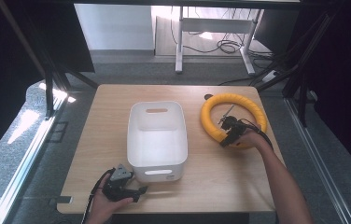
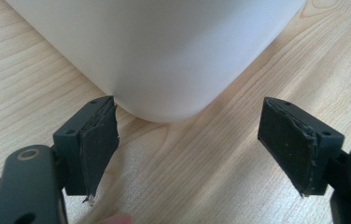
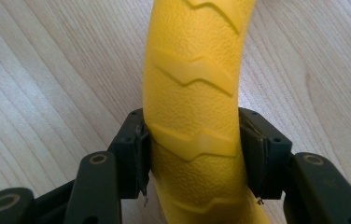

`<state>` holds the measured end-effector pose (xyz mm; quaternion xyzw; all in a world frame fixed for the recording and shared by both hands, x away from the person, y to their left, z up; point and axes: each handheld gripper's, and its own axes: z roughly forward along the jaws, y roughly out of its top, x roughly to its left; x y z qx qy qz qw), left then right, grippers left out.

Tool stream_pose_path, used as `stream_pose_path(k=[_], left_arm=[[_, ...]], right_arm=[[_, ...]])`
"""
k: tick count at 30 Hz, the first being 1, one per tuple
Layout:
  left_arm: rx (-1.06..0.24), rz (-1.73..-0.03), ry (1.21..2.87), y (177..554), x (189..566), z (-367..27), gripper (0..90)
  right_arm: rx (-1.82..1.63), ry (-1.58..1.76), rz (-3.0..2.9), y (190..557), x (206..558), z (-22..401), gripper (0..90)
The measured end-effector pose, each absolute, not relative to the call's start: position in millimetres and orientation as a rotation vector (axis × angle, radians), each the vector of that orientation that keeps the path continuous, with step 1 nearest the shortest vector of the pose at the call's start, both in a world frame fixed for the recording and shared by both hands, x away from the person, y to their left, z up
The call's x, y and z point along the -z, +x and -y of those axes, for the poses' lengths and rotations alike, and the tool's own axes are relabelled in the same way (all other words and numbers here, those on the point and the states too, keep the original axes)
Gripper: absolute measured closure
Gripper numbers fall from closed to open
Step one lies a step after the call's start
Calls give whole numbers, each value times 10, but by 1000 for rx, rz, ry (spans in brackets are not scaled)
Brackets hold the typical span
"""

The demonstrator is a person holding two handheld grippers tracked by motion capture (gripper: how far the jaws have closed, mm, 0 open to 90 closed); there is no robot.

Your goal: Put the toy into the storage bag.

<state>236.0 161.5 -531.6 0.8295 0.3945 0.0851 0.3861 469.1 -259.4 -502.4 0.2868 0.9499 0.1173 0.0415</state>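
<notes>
Right tongs (image 3: 193, 154) are pinching the yellow ring (image 1: 234, 120) across its near arc, both pads pressing flat on the ribbed tube in the right gripper view. Left tongs (image 2: 190, 149) are spread wide with nothing between them, parked at the near left corner of the white bin (image 1: 157, 140), one pad close against its wall.

Largest first: table (image 1: 211, 179) is giving me room, so I'm judging the step in hand as lifting the ring and carrying it into the bin. Bin is sitting mid-table, ring lying flat just right of it, apart from its wall.

To do it well, I'm thinking: keep the squeeze centred on the tube, since the ring will sag and swing from one grip point; lift clear above the rim before crossing over; use the left tongs to steady the bin if the ring catches its edge.
</notes>
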Motion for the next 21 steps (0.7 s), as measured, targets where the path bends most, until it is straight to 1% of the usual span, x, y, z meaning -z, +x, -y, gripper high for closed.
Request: stream_pose_path(k=[4, 5, 11, 13, 15, 17, 18, 21], left_arm=[[-216, -1005, 2111, 2363, 5316, -1619, 204], [-217, -1005, 2111, 2364, 5317, -1620, 204], [-217, -1006, 2113, 2365, 5325, -1613, 205], [-221, -1007, 2115, 2362, 5325, -1609, 204], [-220, -1008, 2113, 2362, 5324, -1609, 204], [-222, -1007, 2111, 2362, 5322, -1610, 204], [-222, -1007, 2111, 2362, 5322, -1610, 204], [-222, -1008, 2111, 2363, 5322, -1610, 204]], right_arm=[[-392, 877, -2910, 4693, 5008, 2591, 494], [-459, 899, -2905, 4690, 4961, 2584, 500], [-585, 937, -2890, 4673, 4789, 2595, 506], [-748, 986, -2863, 4653, 4598, 2609, 514], [-785, 995, -2855, 4648, 4552, 2615, 515], [-962, 1038, -2819, 4641, 4378, 2671, 518], [-962, 1038, -2819, 4641, 4378, 2671, 518], [-1145, 1053, -2766, 4634, 4211, 2754, 520]])
